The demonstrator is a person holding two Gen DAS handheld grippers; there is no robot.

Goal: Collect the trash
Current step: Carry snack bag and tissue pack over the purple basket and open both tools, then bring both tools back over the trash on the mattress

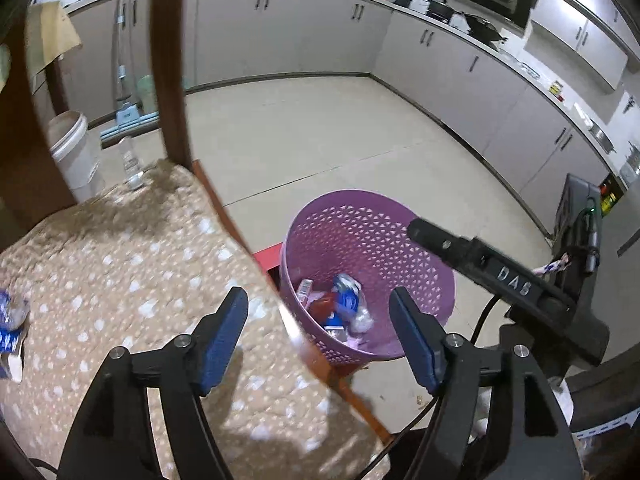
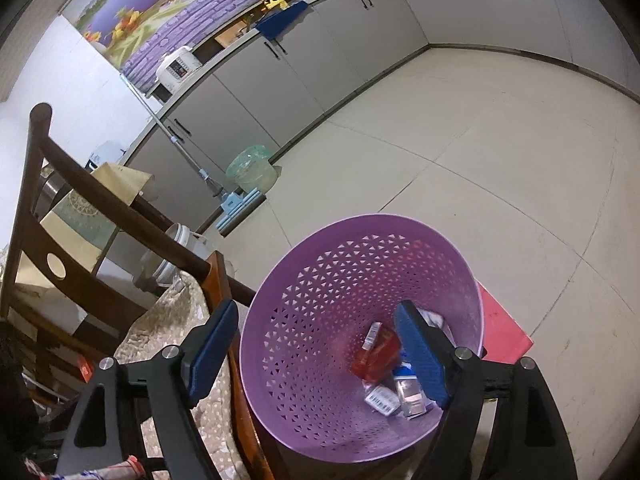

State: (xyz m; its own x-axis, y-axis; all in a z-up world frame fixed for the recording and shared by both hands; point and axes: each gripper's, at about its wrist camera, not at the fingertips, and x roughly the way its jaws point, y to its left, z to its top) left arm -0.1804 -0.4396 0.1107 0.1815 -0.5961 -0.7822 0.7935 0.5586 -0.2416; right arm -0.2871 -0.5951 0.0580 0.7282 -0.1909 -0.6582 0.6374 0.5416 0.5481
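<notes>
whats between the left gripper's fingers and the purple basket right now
Nothing held: the left gripper is open, and only the chair's wooden edge crosses the gap before the purple basket, in the left wrist view.

The left gripper [image 1: 319,334] hangs empty, jaws apart, over the purple basket [image 1: 416,240] of trash [image 1: 340,308].

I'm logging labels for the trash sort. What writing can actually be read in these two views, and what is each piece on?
"DAS": raised letters on the black gripper body at the right of the left wrist view.
Barcoded white pack in the purple basket: print too small to read.
Red pack and blue wrapper in the basket: blurred, unreadable.
Blue-and-white wrapper on the spotted cushion: blurred, unreadable.
</notes>
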